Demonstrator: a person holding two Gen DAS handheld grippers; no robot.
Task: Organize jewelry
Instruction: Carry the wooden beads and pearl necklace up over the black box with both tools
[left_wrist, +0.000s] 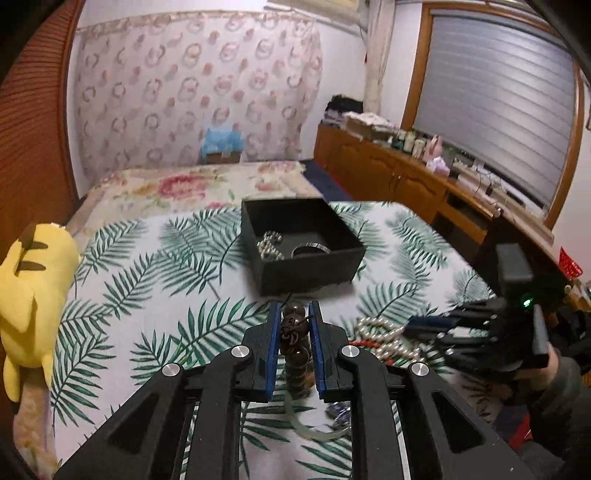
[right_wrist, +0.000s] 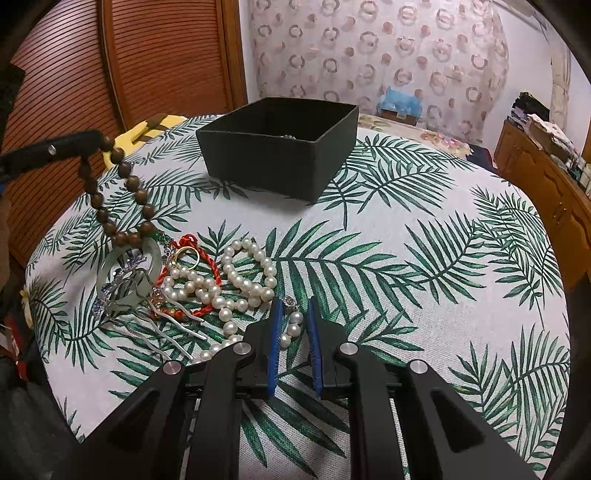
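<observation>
Beads (left_wrist: 294, 332), clamped in our left gripper (left_wrist: 294, 314), hang ready for the box (left_wrist: 314, 269); our right gripper (right_wrist: 294, 314) pinches pearls (right_wrist: 291, 328), anchoring the pile.

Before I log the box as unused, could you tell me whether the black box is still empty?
No, the black box already holds a silver bead bracelet and a metal ring on its floor.

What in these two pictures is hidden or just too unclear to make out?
- Black box, right wrist view: its near wall hides nearly all the contents.
- Wooden bead bracelet, left wrist view: the left gripper covers its lower loop.
- Pearl necklace, right wrist view: one end runs behind the right gripper.
</observation>
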